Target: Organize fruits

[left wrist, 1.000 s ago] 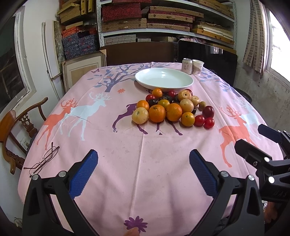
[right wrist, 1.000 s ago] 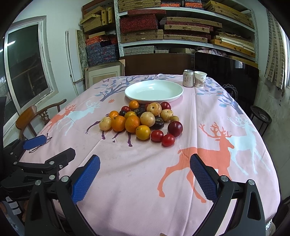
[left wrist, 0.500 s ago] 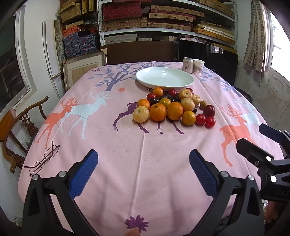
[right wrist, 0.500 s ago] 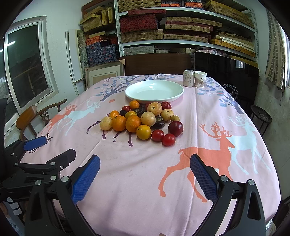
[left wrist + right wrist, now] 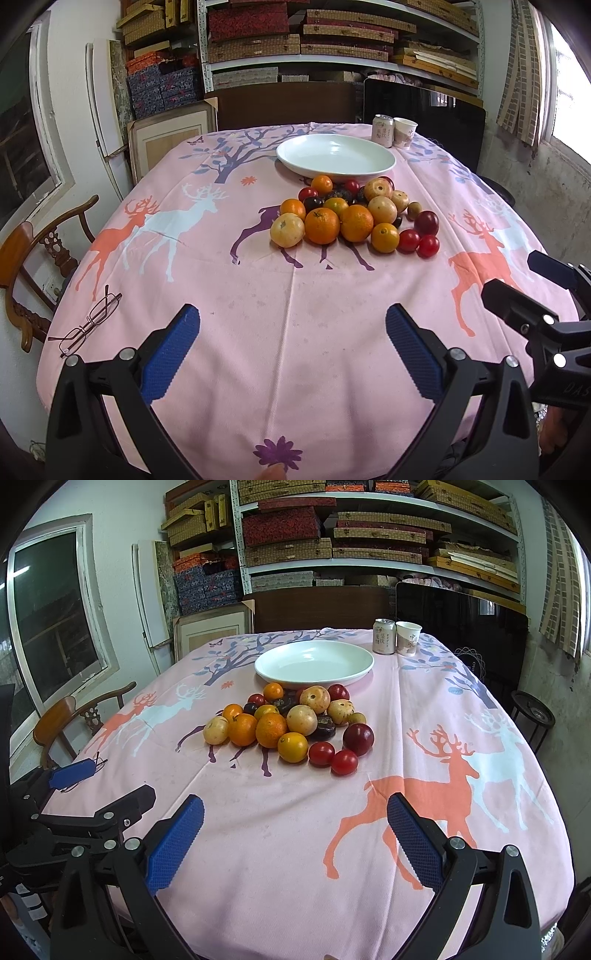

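**Still untouched: fruit heaped in front of an empty plate**

Right now the fruit pile [image 5: 351,218] sits mid-desk on the pink deer-print cloth [image 5: 221,295], its far edge touching or almost touching the rim of the white plate [image 5: 335,156], which holds nothing. A can [image 5: 382,125] and a paper cup [image 5: 404,132] stand just behind the plate; a pair of glasses [image 5: 88,323] lies near the left edge.

From where I stand the round pieces look likely to roll if nudged. The oranges [image 5: 271,729] seem firm enough for a squeeze across the widest part. The small red tomatoes [image 5: 343,761] at the near right edge look smooth and soft, so I'd pinch them lightly. They're loose at the fringe, so probably easiest to lift first without disturbing the heap.

Both tools hover well short of the pile. The left tool [image 5: 293,345] has its blue pads spread wide, gripping nothing, touching nothing. The right tool [image 5: 295,829] is equally wide apart and empty, aimed roughly at the tomatoes' side
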Demonstrator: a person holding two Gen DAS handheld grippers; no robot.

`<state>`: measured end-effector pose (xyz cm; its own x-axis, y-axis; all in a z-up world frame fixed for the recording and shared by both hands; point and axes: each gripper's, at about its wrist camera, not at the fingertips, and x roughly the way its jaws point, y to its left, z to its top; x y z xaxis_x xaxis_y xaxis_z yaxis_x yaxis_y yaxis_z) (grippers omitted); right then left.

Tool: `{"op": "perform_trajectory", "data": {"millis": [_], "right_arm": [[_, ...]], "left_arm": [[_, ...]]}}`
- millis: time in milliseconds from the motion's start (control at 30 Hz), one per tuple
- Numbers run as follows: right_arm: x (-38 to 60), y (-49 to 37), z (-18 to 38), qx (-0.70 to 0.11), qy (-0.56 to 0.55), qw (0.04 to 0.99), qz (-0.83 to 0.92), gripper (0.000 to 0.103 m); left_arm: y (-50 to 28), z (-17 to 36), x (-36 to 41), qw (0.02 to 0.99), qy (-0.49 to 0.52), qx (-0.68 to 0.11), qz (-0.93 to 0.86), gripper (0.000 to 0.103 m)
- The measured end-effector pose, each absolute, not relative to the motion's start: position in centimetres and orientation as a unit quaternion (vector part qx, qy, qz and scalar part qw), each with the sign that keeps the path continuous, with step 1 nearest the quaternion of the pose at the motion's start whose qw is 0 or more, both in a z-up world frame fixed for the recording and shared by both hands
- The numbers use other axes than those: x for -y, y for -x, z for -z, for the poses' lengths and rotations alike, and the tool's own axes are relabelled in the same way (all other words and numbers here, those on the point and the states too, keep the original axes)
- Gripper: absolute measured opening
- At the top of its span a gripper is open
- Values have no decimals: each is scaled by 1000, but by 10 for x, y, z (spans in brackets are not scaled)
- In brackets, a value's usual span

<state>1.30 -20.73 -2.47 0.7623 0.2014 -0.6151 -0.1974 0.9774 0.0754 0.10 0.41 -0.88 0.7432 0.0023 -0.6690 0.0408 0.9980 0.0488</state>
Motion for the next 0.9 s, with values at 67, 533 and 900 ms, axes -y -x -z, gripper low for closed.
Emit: {"op": "perform_trajectory", "data": {"millis": [67, 533, 900], "right_arm": [[207, -13, 25, -328, -4, 939, -106, 100], [205, -12, 26, -329, -6, 938, -108, 100], [207, -13, 26, -329, -8, 938, -109, 100]], "left_arm": [[-1, 9, -4, 933, -28, -358, 10, 99], [1, 12, -5, 932, -29, -360, 11, 99], [3, 16, -5, 932, -31, -362, 11, 99]]}}
